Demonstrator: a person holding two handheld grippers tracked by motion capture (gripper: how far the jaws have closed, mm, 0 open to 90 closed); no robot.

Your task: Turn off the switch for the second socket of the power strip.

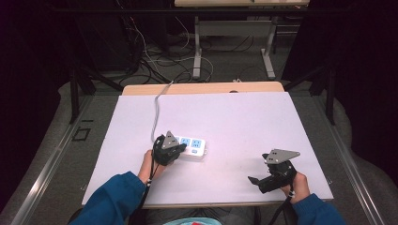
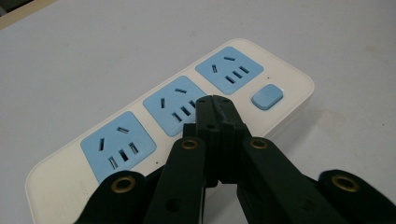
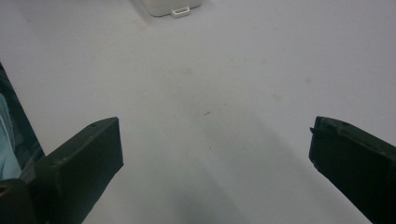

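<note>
Hovering over the middle socket, the left gripper (image 2: 215, 100) is pressed together above one white plastic power strip (image 2: 196, 93) with three blue outlets and one blue button (image 2: 267, 96), lying left of centre on the white surface (image 1: 244, 122). Judged rigid, light and smooth-sided, the strip would best be taken across its long edges, while the right gripper (image 3: 212, 149) is held spread over bare surface.

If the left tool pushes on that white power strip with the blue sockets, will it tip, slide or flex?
The white plastic power strip with blue sockets lies flat and low, so tipping seems unlikely. Its glossy shell on the smooth white table top may slide. Its grey cable looks bendy and could drag slightly.
</note>
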